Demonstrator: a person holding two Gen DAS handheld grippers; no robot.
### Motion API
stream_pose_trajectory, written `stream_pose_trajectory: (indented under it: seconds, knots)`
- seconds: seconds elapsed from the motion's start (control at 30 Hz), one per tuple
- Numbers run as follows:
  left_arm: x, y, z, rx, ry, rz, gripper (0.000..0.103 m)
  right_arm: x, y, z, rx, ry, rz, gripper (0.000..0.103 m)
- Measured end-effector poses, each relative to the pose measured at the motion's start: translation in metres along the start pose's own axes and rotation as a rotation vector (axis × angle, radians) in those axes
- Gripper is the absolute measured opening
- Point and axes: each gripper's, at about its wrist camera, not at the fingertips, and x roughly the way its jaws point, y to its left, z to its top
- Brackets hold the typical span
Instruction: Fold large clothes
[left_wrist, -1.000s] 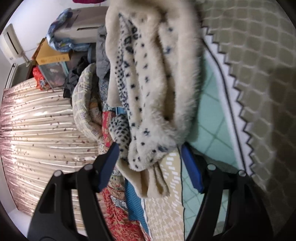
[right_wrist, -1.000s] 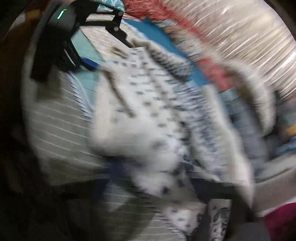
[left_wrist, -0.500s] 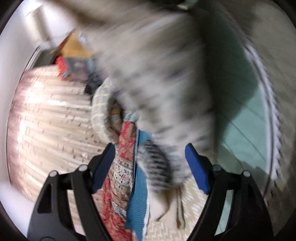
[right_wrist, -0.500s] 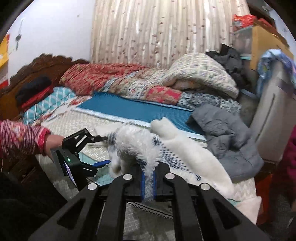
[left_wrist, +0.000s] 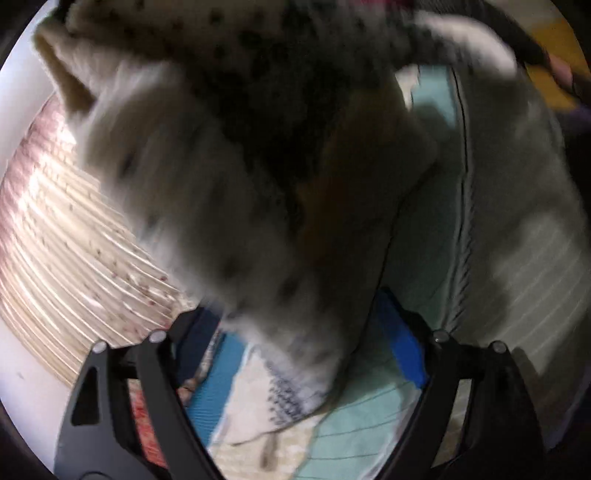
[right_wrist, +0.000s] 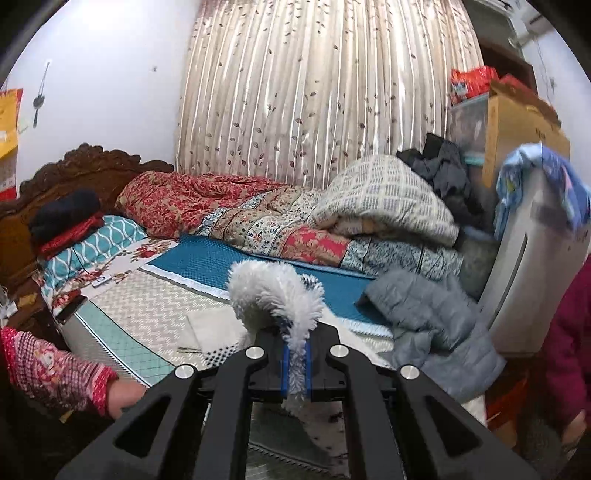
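Observation:
The large garment is a white fluffy piece with dark spots (left_wrist: 221, 184). It hangs blurred across most of the left wrist view. Its lower end drops between the jaws of my left gripper (left_wrist: 295, 332), which are opening, and the blue pads (left_wrist: 402, 350) stand apart from the cloth. My right gripper (right_wrist: 295, 354) is shut on a fluffy white edge of the same garment (right_wrist: 273, 295), which curls up above the fingers. It is lifted over the bed (right_wrist: 147, 306).
Folded quilts (right_wrist: 258, 206) are piled along the far side of the bed by the curtain (right_wrist: 314, 92). A grey jacket (right_wrist: 424, 317) lies at the bed's right end, beside a white appliance (right_wrist: 532, 258). A hand in a red patterned sleeve (right_wrist: 55, 369) is at lower left.
The right gripper has lifted with the fluffy edge still pinched, and now looks level over the bed. The left jaws have spread wider, and the garment has swung up across the left view.

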Motion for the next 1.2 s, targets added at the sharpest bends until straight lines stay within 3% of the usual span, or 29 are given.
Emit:
stream_pose_trajectory:
  seconds: [0.1,0.17,0.2,0.23,0.37,0.43,0.5,0.57,0.67,0.8,0.9,1.0,1.1,1.2]
  knots:
    - [0.002,0.002,0.005,-0.022,0.026,0.072,0.081,-0.008,0.002,0.011,0.000,-0.024,0.012,0.016]
    - [0.011,0.015,-0.003,-0.053,0.069,0.112,0.053,-0.017,0.004,0.017,-0.006,-0.050,-0.007,0.016]
    - [0.013,0.023,-0.007,-0.074,0.098,0.116,0.024,-0.022,0.003,0.019,-0.002,-0.063,-0.011,0.016]
    - [0.014,0.044,-0.016,-0.110,0.124,0.127,0.012,-0.030,-0.001,0.022,0.005,-0.083,-0.019,0.016]
    - [-0.015,0.147,-0.033,-0.229,0.107,0.351,0.010,-0.051,-0.013,0.037,-0.003,-0.147,-0.061,0.016]
    - [-0.041,0.208,-0.035,-0.348,0.091,0.414,0.010,-0.060,-0.017,0.048,0.001,-0.190,-0.061,0.016]
    - [-0.085,0.273,-0.031,-0.483,0.026,0.492,0.010,-0.069,-0.019,0.061,0.002,-0.254,-0.043,0.016]
    - [-0.127,0.314,-0.022,-0.532,-0.055,0.578,0.010,-0.081,-0.019,0.075,0.004,-0.323,-0.022,0.016]
    - [-0.189,0.359,-0.005,-0.567,-0.163,0.649,0.010,-0.105,-0.018,0.103,-0.002,-0.437,-0.004,0.016]
    - [-0.246,0.395,0.018,-0.516,-0.252,0.735,0.010,-0.129,-0.019,0.139,-0.010,-0.529,0.005,0.016]
    - [-0.260,0.417,0.024,-0.486,-0.263,0.758,0.010,-0.135,-0.022,0.164,-0.016,-0.559,0.033,0.016]
    - [-0.262,0.434,0.016,-0.473,-0.214,0.743,0.010,-0.122,-0.018,0.181,-0.034,-0.544,0.046,0.016]
    - [-0.230,0.436,-0.001,-0.483,-0.121,0.700,0.010,-0.090,-0.008,0.185,-0.043,-0.484,0.075,0.016]
    - [-0.176,0.434,-0.029,-0.502,0.007,0.632,0.010,-0.019,-0.001,0.187,-0.032,-0.353,0.110,0.016]
